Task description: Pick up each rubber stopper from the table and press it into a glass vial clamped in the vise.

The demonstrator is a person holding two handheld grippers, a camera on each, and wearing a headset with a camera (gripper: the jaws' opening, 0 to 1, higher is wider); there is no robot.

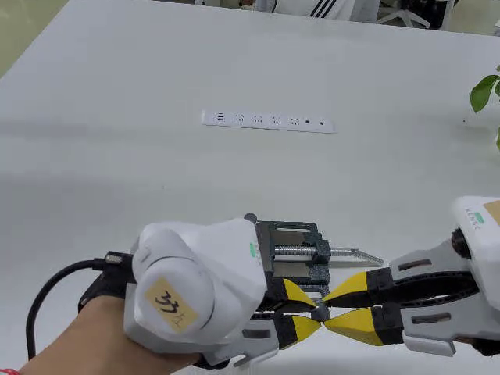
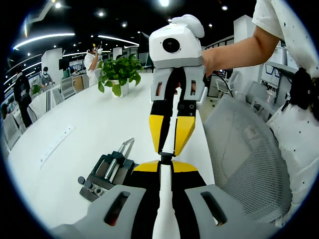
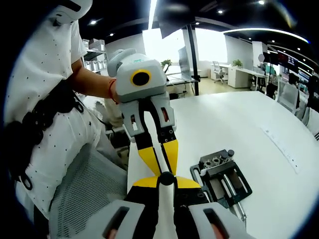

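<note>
The left hand-held gripper (image 1: pixel 311 314) and right hand-held gripper (image 1: pixel 328 306) meet tip to tip over the bench (image 1: pixel 156 156), each pinched closed; a small dark rubber stopper (image 3: pixel 167 178) sits where they meet, and I cannot tell which one holds it; the vise (image 1: pixel 293 251) lies just beyond the tips, its screw pointing right, probably nearer the left.

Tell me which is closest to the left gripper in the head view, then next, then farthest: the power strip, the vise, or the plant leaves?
From the left gripper:
1. Vise, just behind its tips.
2. Power strip, mid-table, beyond the vise.
3. Plant leaves, at the far right edge.
</note>
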